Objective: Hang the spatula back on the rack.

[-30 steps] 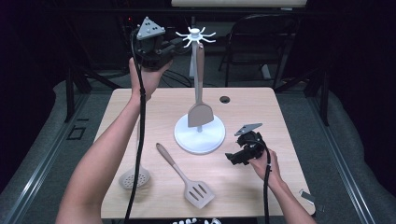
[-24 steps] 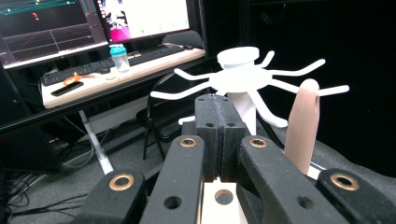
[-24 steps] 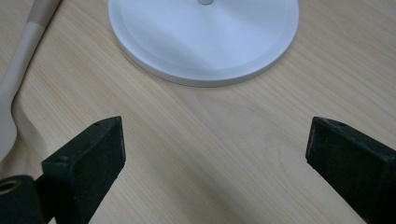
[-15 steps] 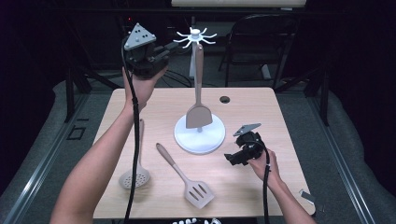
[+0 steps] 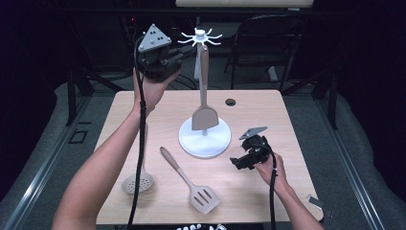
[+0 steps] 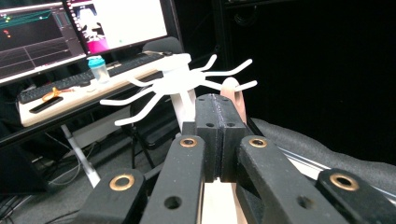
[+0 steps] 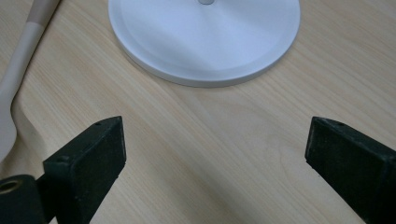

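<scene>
A: Where does the spatula (image 5: 204, 98) hang?

B: On the white rack (image 5: 203, 139), from one of the hooks at the top, so its blade dangles just above the round base. From the table's (image 5: 287, 124) centre, the rack sits at about twelve o'clock.

A: And the left gripper (image 5: 178, 58)?

B: Raised off the table at about eleven o'clock, level with the hooks, tip just beside the handle's top. In the left gripper view its jaws are pressed together with nothing between them — I'd judge it is there because the hanging is just done, or being checked.

A: Does that view add anything?

B: Yes. It shows the hole in the handle's end (image 6: 235, 95) sitting by a hook prong (image 6: 233, 70), which is too small to read from above. Whether the prong passes right through, I cannot tell.

A: The right gripper (image 5: 238, 163)?

B: Low at about four o'clock, jaws spread wide and empty. Its own view shows bare wood between them, with the rack's base (image 7: 205, 37) ahead — it rests there, I think, as it has nothing to carry.

A: What lies loose?

B: A slotted turner (image 5: 191, 181) at six o'clock and a skimmer (image 5: 139, 179) at eight, flat on the table, well apart from both grippers. The high view gives that layout; the right gripper view catches only a strip of handle (image 7: 18, 70) at its left edge.
</scene>
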The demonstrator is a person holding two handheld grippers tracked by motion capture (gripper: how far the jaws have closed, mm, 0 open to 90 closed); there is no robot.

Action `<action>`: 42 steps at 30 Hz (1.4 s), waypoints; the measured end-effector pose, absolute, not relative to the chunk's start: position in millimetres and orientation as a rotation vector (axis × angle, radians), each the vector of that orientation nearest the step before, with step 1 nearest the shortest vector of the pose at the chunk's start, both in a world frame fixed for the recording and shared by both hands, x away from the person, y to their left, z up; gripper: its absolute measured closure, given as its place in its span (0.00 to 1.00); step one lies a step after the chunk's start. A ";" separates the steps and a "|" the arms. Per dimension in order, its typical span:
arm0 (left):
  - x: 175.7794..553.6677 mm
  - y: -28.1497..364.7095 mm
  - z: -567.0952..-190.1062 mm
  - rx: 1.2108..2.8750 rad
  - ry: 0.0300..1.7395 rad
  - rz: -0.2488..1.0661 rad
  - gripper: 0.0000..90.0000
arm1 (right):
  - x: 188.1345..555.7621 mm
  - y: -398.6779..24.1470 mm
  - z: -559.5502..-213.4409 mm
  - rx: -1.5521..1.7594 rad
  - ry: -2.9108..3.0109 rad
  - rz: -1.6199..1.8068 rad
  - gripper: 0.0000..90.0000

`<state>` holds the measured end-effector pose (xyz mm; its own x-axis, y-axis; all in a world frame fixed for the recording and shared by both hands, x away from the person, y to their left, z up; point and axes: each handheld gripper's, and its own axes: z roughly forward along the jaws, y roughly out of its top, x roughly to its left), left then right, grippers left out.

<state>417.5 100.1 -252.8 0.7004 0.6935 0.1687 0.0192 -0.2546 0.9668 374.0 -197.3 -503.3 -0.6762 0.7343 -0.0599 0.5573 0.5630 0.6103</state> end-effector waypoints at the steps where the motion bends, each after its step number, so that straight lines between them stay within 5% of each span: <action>1: 418.3 100.0 -252.5 1.725 0.575 0.708 1.00 | 374.0 -197.3 -503.2 1.062 2.493 0.817 0.05; 42: 440.8 108.9 -255.0 1.696 0.668 0.726 1.00 | 373.7 -194.7 -504.1 1.048 2.513 0.800 0.06</action>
<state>440.8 108.9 -255.0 0.6508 0.7485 0.1270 0.0641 -0.2209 0.9732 373.7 -194.7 -504.1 -0.6876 0.7235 -0.0615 0.5549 0.5782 0.5981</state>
